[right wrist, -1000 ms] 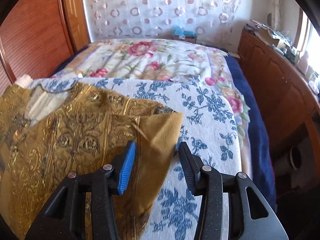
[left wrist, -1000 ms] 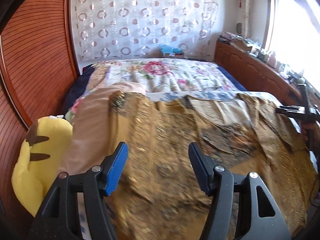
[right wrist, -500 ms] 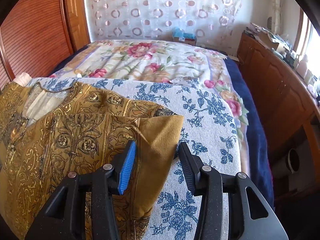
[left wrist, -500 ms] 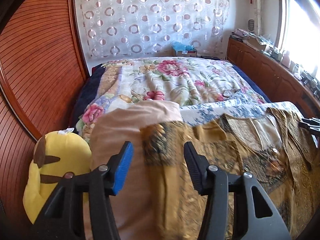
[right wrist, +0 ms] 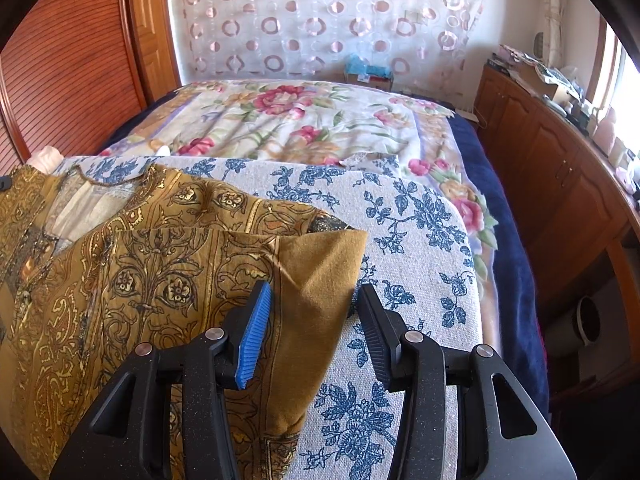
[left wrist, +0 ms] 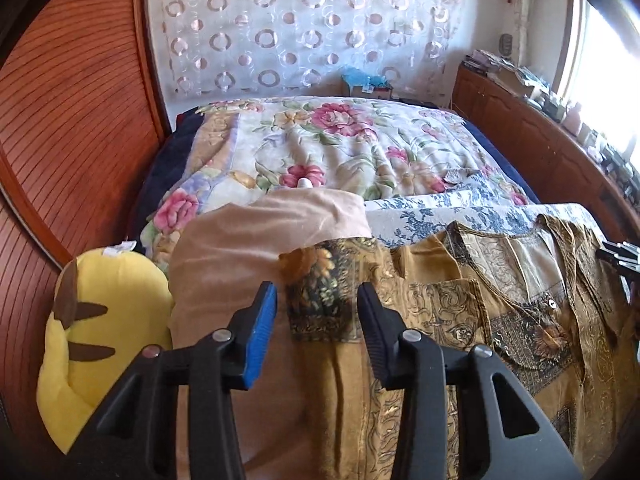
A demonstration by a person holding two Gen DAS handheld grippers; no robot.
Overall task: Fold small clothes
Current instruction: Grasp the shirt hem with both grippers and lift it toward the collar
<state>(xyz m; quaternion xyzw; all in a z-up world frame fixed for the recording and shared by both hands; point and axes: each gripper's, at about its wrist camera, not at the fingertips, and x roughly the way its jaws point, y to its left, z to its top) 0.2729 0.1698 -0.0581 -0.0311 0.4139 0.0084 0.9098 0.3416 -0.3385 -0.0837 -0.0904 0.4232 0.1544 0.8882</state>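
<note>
A gold patterned top (left wrist: 460,332) lies spread on the bed, neckline away from me. My left gripper (left wrist: 316,300) is open just above its left sleeve end (left wrist: 324,280), jaws on either side, nothing held. In the right wrist view the same top (right wrist: 132,280) has its right side folded over, showing plain mustard lining (right wrist: 320,276). My right gripper (right wrist: 312,300) is open over that folded corner, holding nothing. The right gripper's tips (left wrist: 620,254) show at the left view's right edge.
A blue-flowered white cloth (right wrist: 400,240) lies under the top, a beige cloth (left wrist: 240,248) at its left. A yellow plush toy (left wrist: 100,328) lies by the wooden wall (left wrist: 60,120). A floral quilt (left wrist: 340,148) lies beyond. A wooden cabinet (right wrist: 560,184) runs along the right.
My left gripper moved left and forward, from over the top's body to its left sleeve end. The right gripper stayed put over the folded corner.
</note>
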